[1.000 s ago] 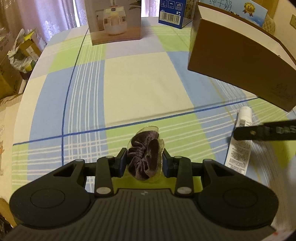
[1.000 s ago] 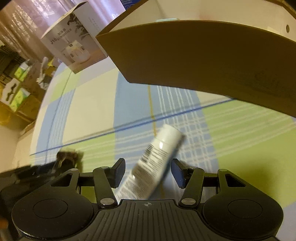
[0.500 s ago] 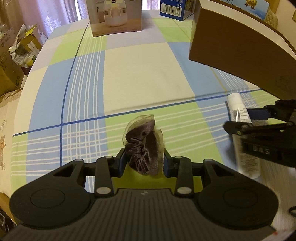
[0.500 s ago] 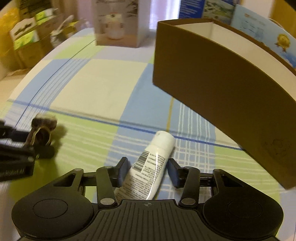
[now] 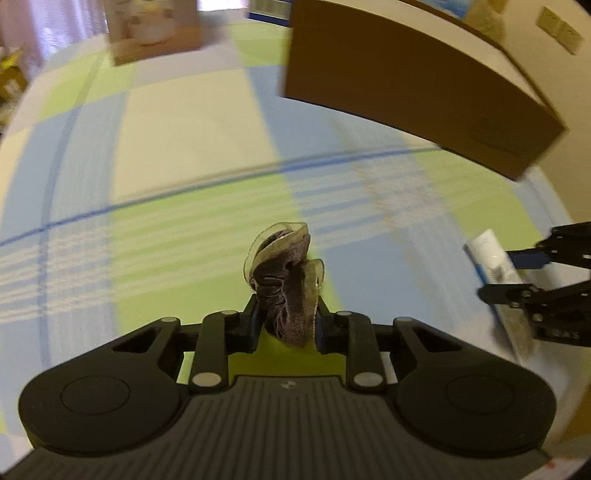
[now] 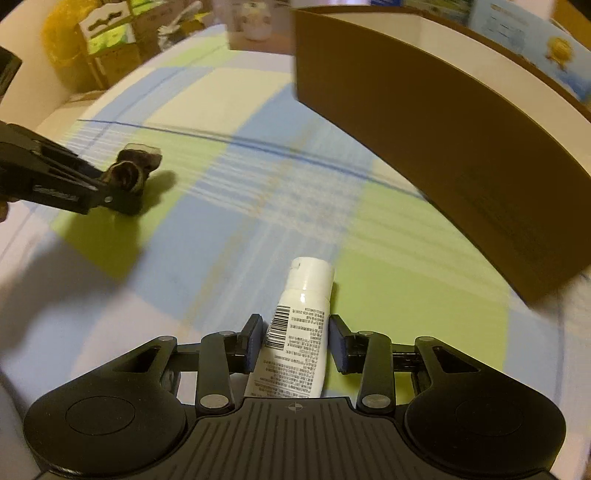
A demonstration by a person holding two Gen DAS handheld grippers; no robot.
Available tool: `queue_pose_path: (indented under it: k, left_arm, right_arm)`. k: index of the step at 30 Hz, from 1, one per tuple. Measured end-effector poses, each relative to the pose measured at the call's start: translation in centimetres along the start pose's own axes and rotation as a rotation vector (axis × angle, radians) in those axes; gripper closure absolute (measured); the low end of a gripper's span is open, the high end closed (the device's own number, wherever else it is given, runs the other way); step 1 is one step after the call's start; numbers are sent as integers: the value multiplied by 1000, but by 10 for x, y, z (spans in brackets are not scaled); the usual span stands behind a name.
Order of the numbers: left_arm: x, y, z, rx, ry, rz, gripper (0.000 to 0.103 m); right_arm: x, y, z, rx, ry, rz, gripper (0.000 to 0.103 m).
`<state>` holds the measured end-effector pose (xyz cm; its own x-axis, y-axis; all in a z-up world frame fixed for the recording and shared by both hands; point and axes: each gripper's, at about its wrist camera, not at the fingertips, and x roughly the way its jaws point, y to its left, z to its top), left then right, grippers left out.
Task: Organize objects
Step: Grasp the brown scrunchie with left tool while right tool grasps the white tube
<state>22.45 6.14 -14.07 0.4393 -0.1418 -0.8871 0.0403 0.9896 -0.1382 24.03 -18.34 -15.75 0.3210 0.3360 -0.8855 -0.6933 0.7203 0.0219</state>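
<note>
The left tongs point(image 5: 286, 325) are pinching the scrunchie point(image 5: 286, 291) tight, the right tongs point(image 6: 295, 345) are loosely straddling the white tube point(image 6: 299, 332), and both should be rising clear of the brown box point(image 6: 443, 122) rim before releasing.

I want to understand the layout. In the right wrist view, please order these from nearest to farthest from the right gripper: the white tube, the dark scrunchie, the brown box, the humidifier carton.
1. white tube: between the fingers of the right gripper.
2. dark scrunchie: to the left, held in the left gripper.
3. brown box: ahead on the right, open-topped; too close to call against the scrunchie.
4. humidifier carton: far end of the table, blurred.
</note>
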Motion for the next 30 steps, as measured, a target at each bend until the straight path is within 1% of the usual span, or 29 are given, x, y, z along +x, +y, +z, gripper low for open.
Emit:
queue_pose_path:
  k: [1,3,4,6,9,11,13,16,18,19,20,21,23,25,30]
  left_arm:
    - [1,-8,-2,9,7,-29,80]
    - [4,-23,-4,26,17,-58,78]
    - [5,-30,-5,41,12,-53,76]
    - [7,-41,-5,84,5,-26,73]
    - [11,-44,0,96,4,-25,62]
    - [10,-46,3,115,-12,-17,52]
    - [11,-49,6,136,-25,-8,47]
    - [17,-55,9,155,-24,-1,47]
    - [21,-59,9,167,-20,8,51]
    - [22,-61,9,178,-14,16,55]
    - [22,-64,7,192,-16,33,60]
    - [22,-66,6,207,-23,45,61]
    - [21,-67,6,207,-19,48,69]
    - [20,-66,8,193,-11,53,73]
    - [17,-69,10,178,3,64,75]
  right_arm:
    - [-5,-3,-6,6,-1,-8,68]
    - [-11,-12,-16,44,-8,-24,67]
    - [-14,-15,-20,70,-9,-33,65]
    - [-17,-16,-25,117,-11,-61,58]
    - [-19,-10,-30,175,-38,-98,55]
    - [-20,-9,-32,229,-61,-125,55]
    - [-21,-7,-33,280,-77,-152,55]
    - [-20,0,-32,283,-82,-186,55]
    - [-20,2,-32,292,-89,-192,56]
    - [-21,2,-33,287,-90,-194,57]
    - [-22,3,-33,282,-93,-193,62]
    - [-22,4,-33,278,-95,-191,66]
    - [-22,7,-34,263,-93,-193,67]
    - [-23,8,-34,265,-92,-193,67]
    - [-23,7,-35,265,-87,-187,67]
